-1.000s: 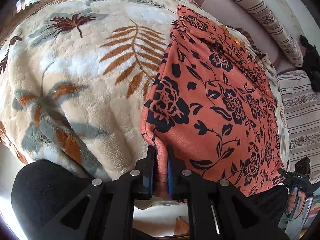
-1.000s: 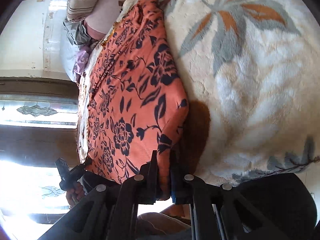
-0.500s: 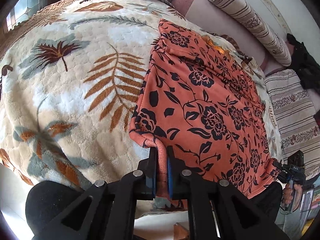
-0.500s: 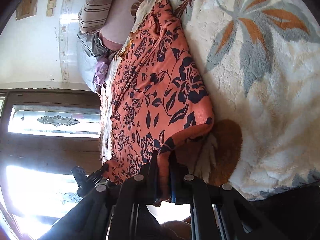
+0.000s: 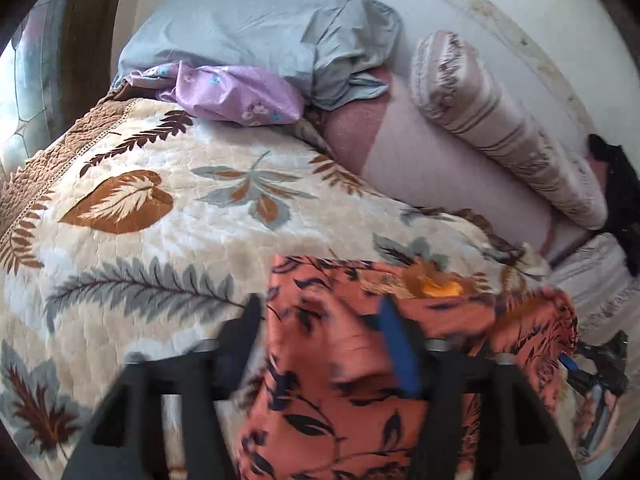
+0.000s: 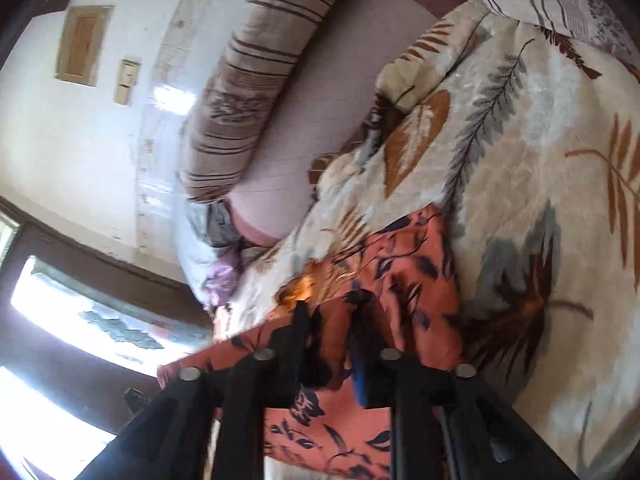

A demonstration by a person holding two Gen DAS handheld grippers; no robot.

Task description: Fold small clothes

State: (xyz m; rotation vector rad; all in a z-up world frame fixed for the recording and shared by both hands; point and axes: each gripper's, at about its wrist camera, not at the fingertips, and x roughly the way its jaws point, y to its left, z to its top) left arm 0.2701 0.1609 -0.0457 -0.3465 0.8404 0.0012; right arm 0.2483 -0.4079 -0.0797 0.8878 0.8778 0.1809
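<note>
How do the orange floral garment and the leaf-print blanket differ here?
The orange floral garment is thin, rumpled and folded over; the leaf-print blanket is plush, quilted and spread flat. The garment carries dark flowers on orange; the blanket brown and grey leaves on cream. Both lie on the bed.

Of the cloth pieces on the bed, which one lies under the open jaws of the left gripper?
The orange garment with dark floral print, beneath the left gripper. The lilac cloth and grey bedding lie far off at the bed's head.
</note>
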